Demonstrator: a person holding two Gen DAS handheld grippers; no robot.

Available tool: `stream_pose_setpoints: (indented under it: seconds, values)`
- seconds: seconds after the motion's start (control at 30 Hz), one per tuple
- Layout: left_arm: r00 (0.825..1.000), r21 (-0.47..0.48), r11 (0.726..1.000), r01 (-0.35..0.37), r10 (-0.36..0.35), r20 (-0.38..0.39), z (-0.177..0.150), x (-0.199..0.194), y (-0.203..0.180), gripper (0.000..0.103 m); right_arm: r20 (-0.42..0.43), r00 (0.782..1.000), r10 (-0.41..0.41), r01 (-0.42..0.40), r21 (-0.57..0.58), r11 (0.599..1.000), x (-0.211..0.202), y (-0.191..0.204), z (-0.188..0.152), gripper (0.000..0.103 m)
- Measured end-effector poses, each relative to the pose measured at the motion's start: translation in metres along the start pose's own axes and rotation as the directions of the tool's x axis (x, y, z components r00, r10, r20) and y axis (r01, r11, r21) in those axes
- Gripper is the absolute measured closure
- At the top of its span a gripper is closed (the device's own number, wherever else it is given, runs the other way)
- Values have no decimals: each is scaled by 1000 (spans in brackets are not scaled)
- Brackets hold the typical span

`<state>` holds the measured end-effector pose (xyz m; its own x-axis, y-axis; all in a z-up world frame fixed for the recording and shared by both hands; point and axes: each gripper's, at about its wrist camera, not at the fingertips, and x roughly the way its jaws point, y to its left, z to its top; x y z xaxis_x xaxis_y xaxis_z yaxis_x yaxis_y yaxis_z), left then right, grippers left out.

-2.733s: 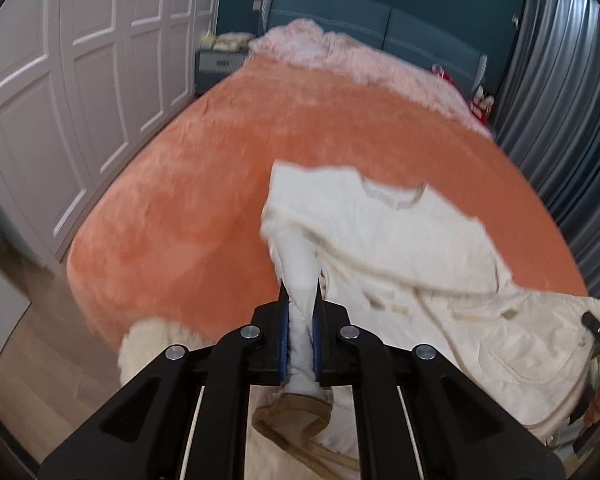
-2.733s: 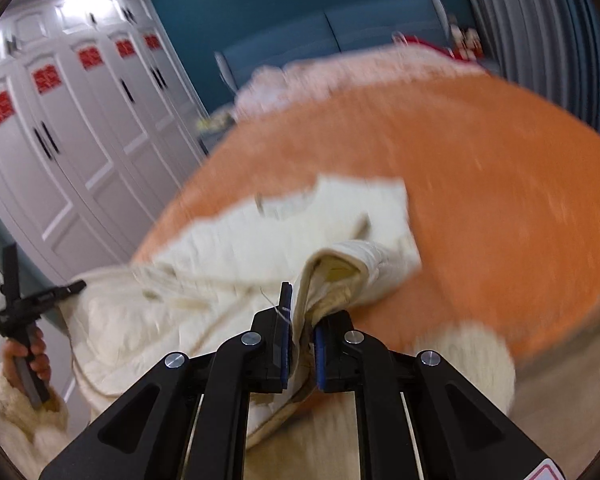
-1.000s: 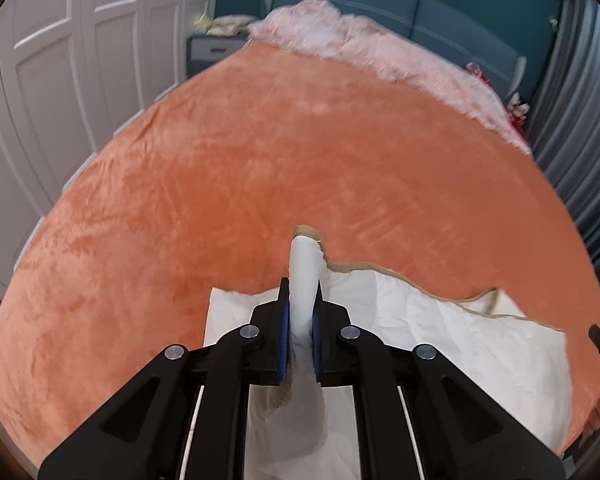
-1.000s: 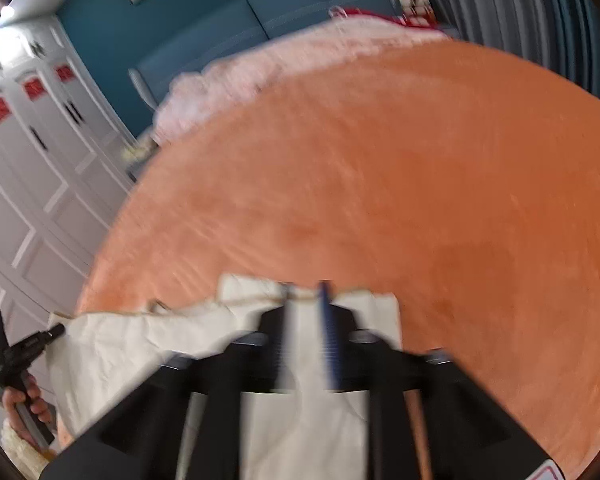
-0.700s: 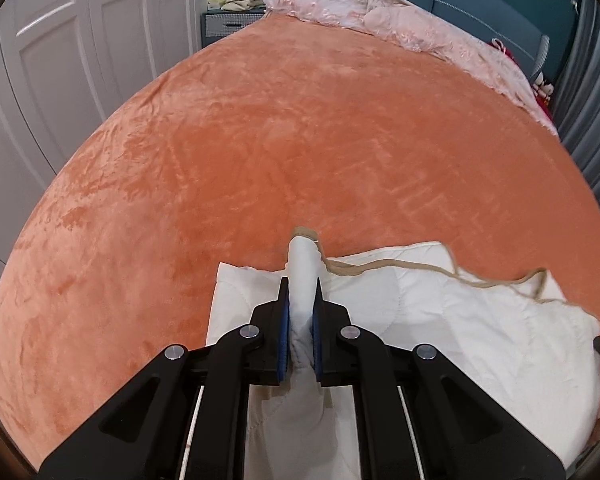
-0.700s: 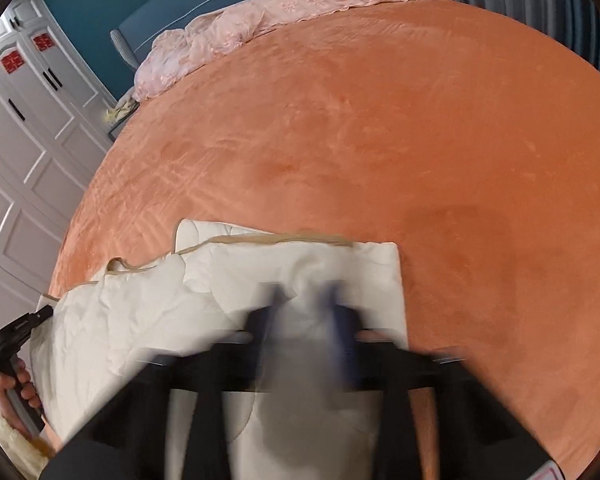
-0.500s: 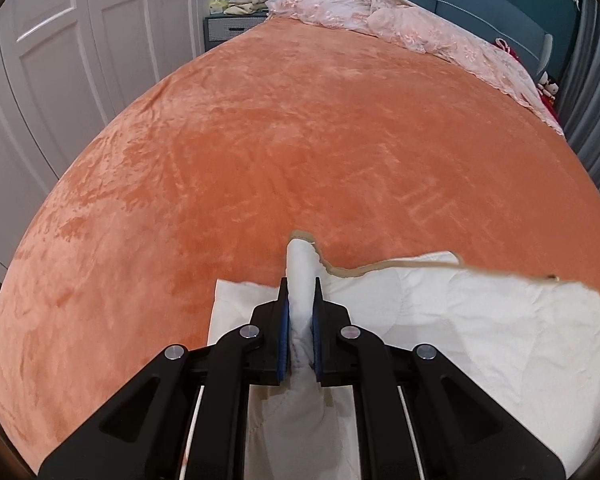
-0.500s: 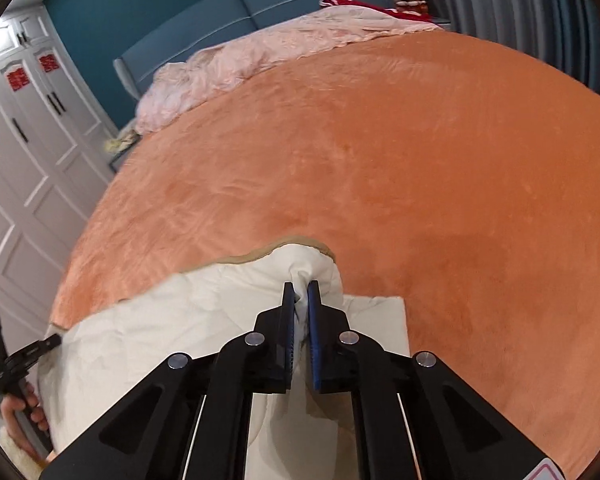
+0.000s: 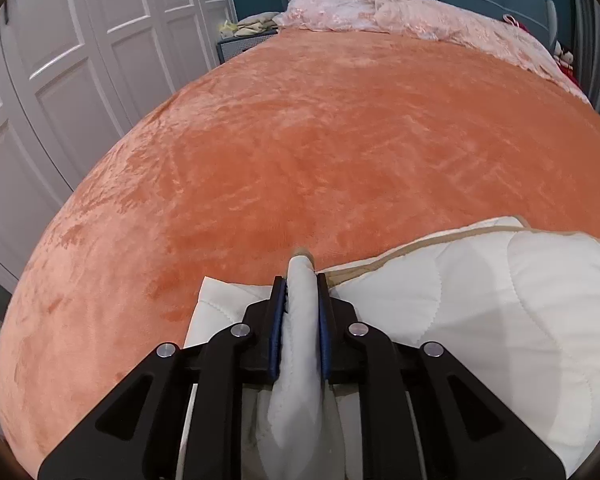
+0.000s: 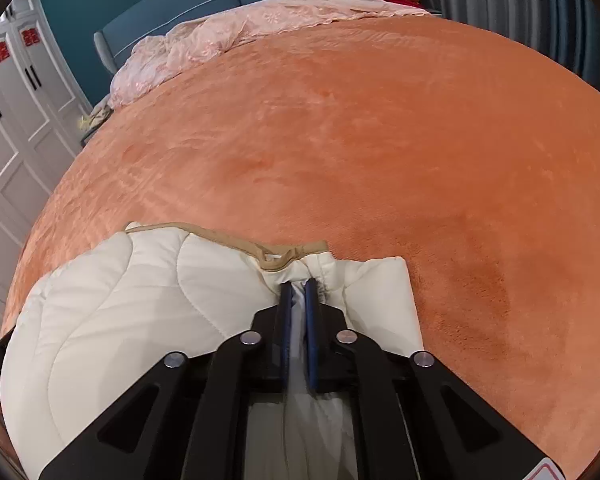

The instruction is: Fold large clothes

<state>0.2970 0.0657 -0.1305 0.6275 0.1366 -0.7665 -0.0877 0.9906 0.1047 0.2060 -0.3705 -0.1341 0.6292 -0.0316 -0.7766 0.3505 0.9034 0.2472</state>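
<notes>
Left gripper [image 9: 299, 280] at 6 o'clock of its view, jaws starting to ease apart yet pads still pressed on a bunched fold of the cream quilted garment [image 9: 480, 312]; right gripper [image 10: 299, 286] likewise at 6 o'clock, jaws clamped tight on a thin pinch of the same garment. Garment spread low from 4 to 8 o'clock, tan-trimmed edge outward, lying on the orange blanket [image 9: 320, 140]. Beyond at 12 o'clock, pink bedding [image 10: 220, 32]; at 9 o'clock, white wardrobe doors [image 9: 80, 60].
</notes>
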Motion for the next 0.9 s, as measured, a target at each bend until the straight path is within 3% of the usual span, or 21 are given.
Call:
stream_pose_setpoints:
  seconds: [0.13,0.23,0.27,0.3,0.33,0.37,0.43,0.53,0.63,0.77,0.9]
  values:
    - [1000,-24,1000,-1,1,3,1,2,3,82,14,1000,3,-3,7,1000,1,-2,0,99]
    - [1000,-52,998,-17,16,-24,5,-5,12,61,3,1000,6,-6,19,1000,-8,-4,6,98]
    - [999,-86,996,0,-3,-36,10,-13,23,55,12,1000,-14,13,37,999,-17,-7,11,94]
    - [999,-111,994,9,-12,-34,12,-22,31,50,35,999,-36,34,56,998,-27,-8,14,78]
    - [1000,-135,991,15,-18,-24,13,-34,39,44,91,992,-83,75,87,993,-49,-8,18,71]
    - [999,-154,988,31,-32,-1,16,-52,48,44,128,986,-103,91,95,991,-63,-5,19,69]
    - [998,-146,987,60,-55,33,21,-78,49,44,171,984,-56,47,57,997,-85,11,22,70]
    - [985,-82,985,154,-148,84,29,-113,18,44,127,990,59,-49,-78,996,-92,65,17,71]
    - [966,25,967,255,-256,47,26,-121,-41,44,32,988,148,-139,-193,971,-76,122,2,78]
    - [963,106,957,269,-268,-29,4,-100,-98,44,-73,987,140,-154,-245,957,-35,160,-23,78]
    - [972,110,967,232,-225,-73,-19,-64,-119,44,-94,988,122,-141,-236,962,-10,150,-39,80]
